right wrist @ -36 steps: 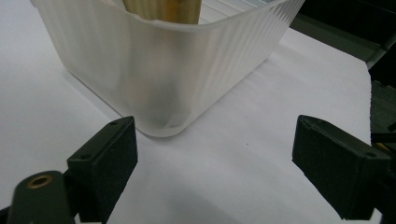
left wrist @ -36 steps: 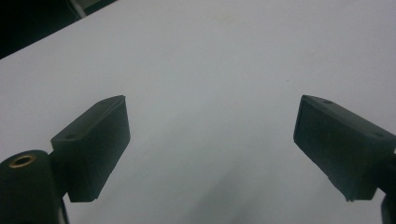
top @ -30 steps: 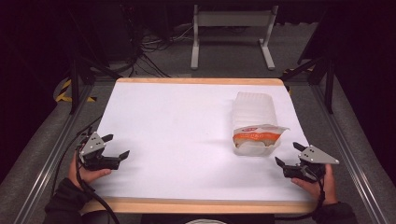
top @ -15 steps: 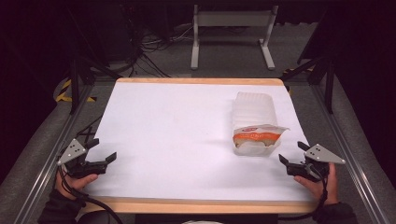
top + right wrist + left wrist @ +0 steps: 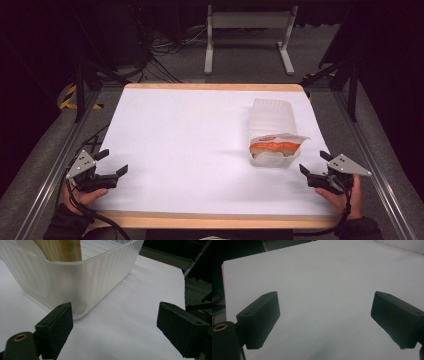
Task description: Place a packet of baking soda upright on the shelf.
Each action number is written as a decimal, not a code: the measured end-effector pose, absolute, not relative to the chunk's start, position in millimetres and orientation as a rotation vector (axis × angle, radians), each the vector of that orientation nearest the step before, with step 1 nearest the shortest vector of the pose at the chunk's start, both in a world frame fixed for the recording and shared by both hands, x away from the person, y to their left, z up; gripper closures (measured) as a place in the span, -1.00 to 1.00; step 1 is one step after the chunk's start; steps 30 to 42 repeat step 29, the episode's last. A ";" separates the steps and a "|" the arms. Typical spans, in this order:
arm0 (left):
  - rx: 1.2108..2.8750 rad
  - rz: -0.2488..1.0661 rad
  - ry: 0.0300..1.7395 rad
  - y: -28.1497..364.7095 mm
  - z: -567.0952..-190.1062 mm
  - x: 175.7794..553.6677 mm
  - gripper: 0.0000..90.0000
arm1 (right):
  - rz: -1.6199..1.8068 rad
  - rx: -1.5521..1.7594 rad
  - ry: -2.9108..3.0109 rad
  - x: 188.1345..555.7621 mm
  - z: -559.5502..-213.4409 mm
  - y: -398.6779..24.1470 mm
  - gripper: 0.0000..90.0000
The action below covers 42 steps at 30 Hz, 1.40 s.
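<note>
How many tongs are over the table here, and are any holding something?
2. Left tongs at the near-left edge, right tongs near-right beside the translucent container; both open and empty.

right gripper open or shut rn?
Open. In the right gripper view the right gripper's two black jaws stand wide apart with bare white table between, nothing held; the translucent ribbed plastic bin sits beyond.

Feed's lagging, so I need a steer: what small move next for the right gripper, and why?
Probably ease the right gripper forward toward the translucent tub. Its fingers are open and empty, and the tub's near corner sits just ahead, untouched.
</note>
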<state>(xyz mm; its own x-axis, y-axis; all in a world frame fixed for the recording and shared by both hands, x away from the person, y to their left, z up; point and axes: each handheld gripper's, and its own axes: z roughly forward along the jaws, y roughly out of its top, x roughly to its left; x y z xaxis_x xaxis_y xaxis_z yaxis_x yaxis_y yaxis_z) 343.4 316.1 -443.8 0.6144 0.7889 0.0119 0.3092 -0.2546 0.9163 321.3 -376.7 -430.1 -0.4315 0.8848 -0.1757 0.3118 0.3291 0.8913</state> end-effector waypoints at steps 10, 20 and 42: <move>1.842 0.585 0.894 313.1 -445.0 346.5 -0.82 | 1.063 1.057 1.929 323.1 -431.8 -375.4 -0.68; 1.890 0.592 0.889 304.5 -442.7 351.0 -0.82 | 1.074 1.067 1.933 323.3 -433.6 -377.4 -0.68; 1.922 0.602 0.870 297.8 -438.6 350.1 -0.82 | 1.082 1.061 1.928 322.6 -431.4 -376.1 -0.68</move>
